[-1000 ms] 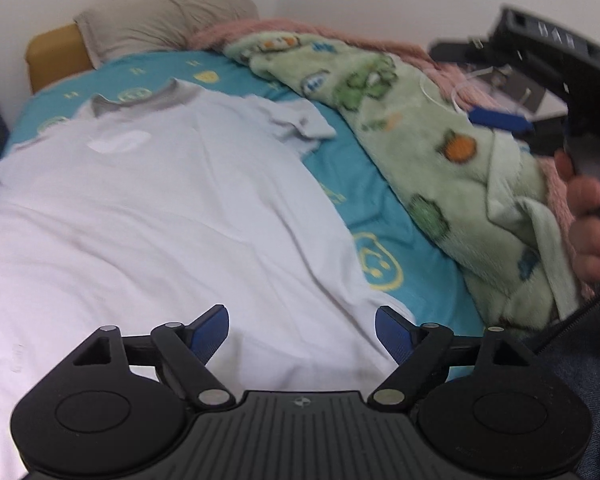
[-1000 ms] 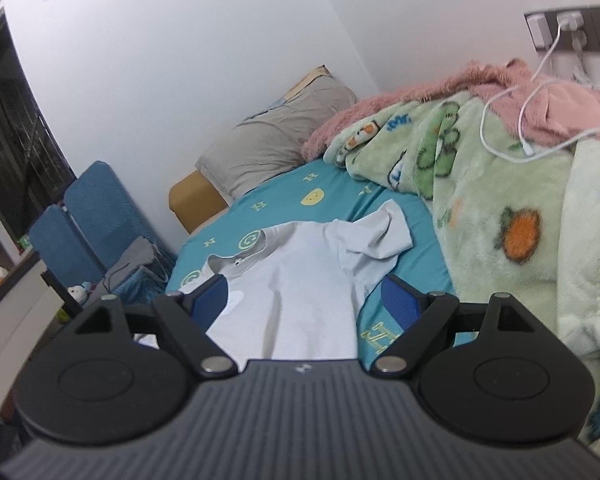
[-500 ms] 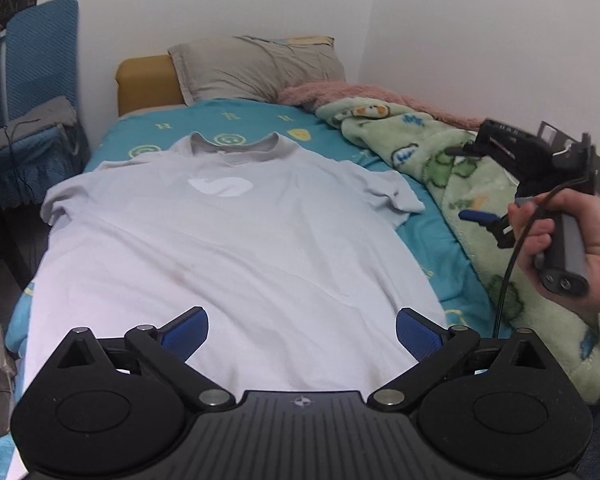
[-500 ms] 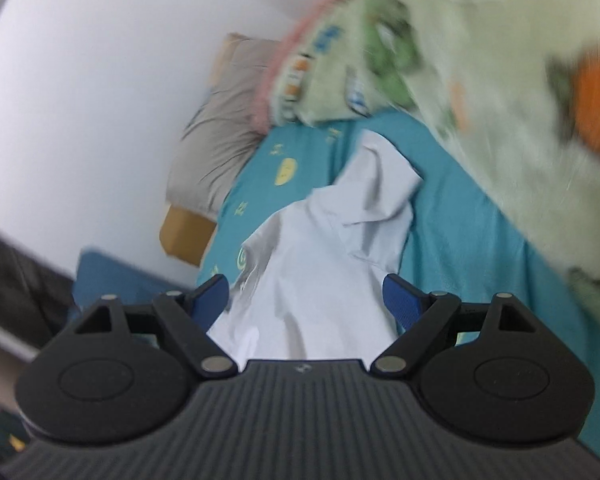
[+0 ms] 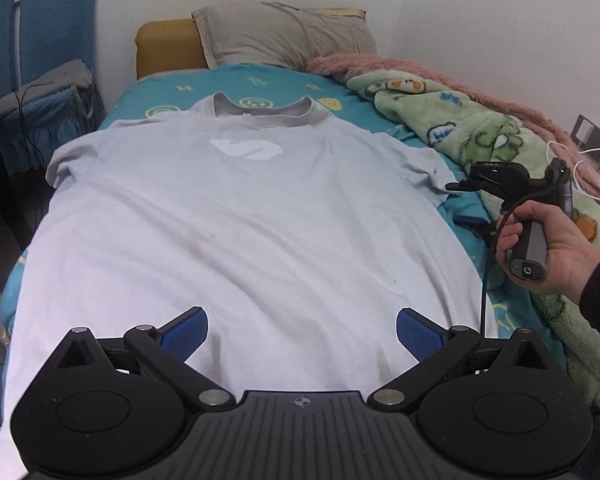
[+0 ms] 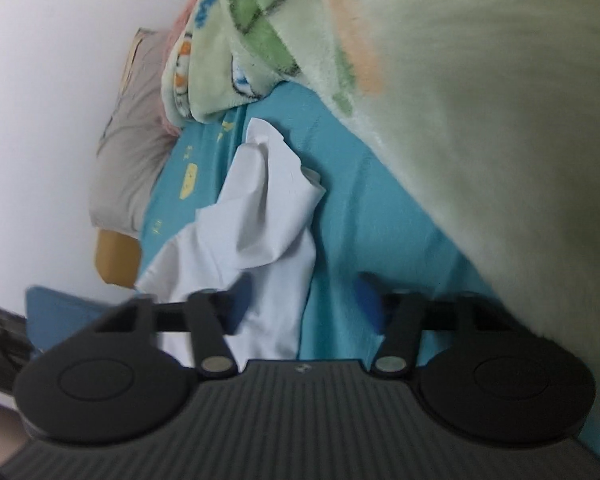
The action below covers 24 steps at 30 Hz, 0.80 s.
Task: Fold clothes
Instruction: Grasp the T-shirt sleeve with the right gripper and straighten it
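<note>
My left wrist camera looks from the foot of the bed (image 5: 148, 92) toward the pillow (image 5: 284, 36), high and level over the white T-shirt (image 5: 240, 216). My right wrist camera sits low at the bedside, rolled sideways, close to the green blanket (image 6: 480, 140). Both views share the shirt's sleeve (image 6: 268, 208), the blanket and the pillow.

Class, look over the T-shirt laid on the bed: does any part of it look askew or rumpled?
Yes. The T-shirt lies mostly flat, but its sleeve nearest the green blanket is bunched and creased, not spread out.
</note>
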Motion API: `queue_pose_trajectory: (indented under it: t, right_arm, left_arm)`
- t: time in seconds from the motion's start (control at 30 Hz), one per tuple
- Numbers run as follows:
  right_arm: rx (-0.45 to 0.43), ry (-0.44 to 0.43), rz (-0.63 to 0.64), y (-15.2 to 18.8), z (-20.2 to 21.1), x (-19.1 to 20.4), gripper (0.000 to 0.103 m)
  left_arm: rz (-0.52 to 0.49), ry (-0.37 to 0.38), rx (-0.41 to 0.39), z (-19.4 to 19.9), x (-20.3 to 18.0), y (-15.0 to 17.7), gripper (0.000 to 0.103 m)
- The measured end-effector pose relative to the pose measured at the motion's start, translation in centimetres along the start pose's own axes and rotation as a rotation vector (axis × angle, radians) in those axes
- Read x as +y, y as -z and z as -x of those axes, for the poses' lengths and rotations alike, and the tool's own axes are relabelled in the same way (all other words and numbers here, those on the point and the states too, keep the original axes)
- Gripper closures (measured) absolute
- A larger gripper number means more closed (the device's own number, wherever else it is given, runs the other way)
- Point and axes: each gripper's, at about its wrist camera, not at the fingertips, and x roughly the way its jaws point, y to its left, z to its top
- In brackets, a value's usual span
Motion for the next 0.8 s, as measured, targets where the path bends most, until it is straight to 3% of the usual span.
queue_pose_trajectory:
  t: [0.07,0.13,0.27,0.33,0.6,0.8]
  right_arm:
    - [0.013,0.015,0.064,-0.1,-1.1,0.8,0.062]
    - [0.025,0.032,0.130,-0.1,-2.1,1.5,0.077]
    - [0.021,0.038,0.204,0.1,-3.6,2.6,0.083]
    - [0.011,0.030,0.218,0.1,-3.6,3.0,0.093]
    - [-0.106,-0.056,0.197,0.0,2.1,4.3,0.097]
    - [-0.096,-0.138,0.028,0.4,4.9,3.1,0.096]
  left_arm:
    - [0.001,0.007,0.008,-0.5,0.1,0.0,0.001]
    - [-0.003,0.008,0.014,-0.9,0.1,0.0,0.001]
    - [0.005,0.008,0.032,-1.5,0.4,0.2,0.001]
    - [0.009,0.009,0.030,-1.6,0.4,0.2,0.001]
    - [-0.005,0.015,-0.030,0.0,0.0,-0.1,0.001]
    - [-0.016,0.020,-0.069,1.5,-0.2,0.0,0.001]
